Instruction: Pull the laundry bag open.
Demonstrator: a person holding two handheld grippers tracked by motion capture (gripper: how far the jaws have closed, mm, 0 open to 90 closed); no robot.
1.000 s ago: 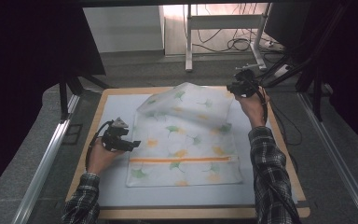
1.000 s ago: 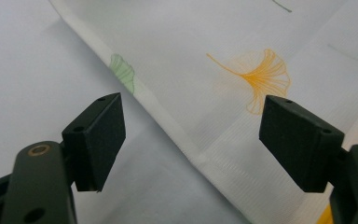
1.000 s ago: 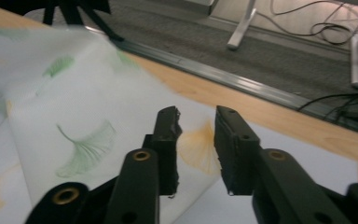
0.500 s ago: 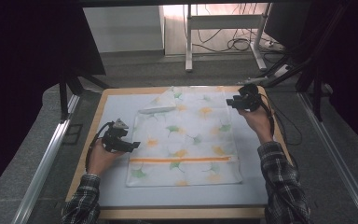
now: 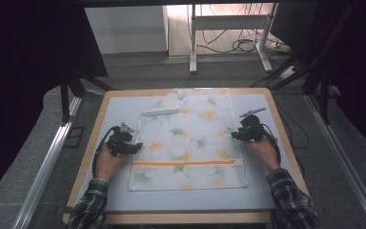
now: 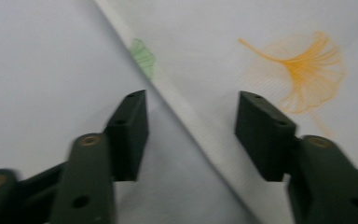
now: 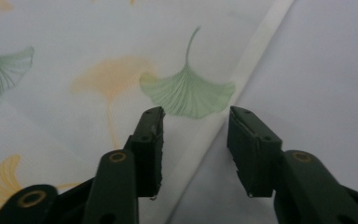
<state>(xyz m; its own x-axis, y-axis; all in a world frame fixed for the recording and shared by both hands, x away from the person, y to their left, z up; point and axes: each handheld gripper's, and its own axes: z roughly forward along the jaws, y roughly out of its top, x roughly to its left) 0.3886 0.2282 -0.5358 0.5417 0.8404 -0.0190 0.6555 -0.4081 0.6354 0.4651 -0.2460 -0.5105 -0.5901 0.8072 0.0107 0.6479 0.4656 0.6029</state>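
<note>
High view: cloth point(image 5: 190, 143) flat between left gripper point(image 5: 134, 147) and right gripper point(image 5: 234, 135); both spread, straddling cloth's side hems.

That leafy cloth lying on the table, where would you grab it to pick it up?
Probably by its side hems. The cloth lies flat, so only its edges offer a lip. The left gripper and right gripper each already straddle a hem with jaws open; coming in low from the left and right sides should work.
</note>
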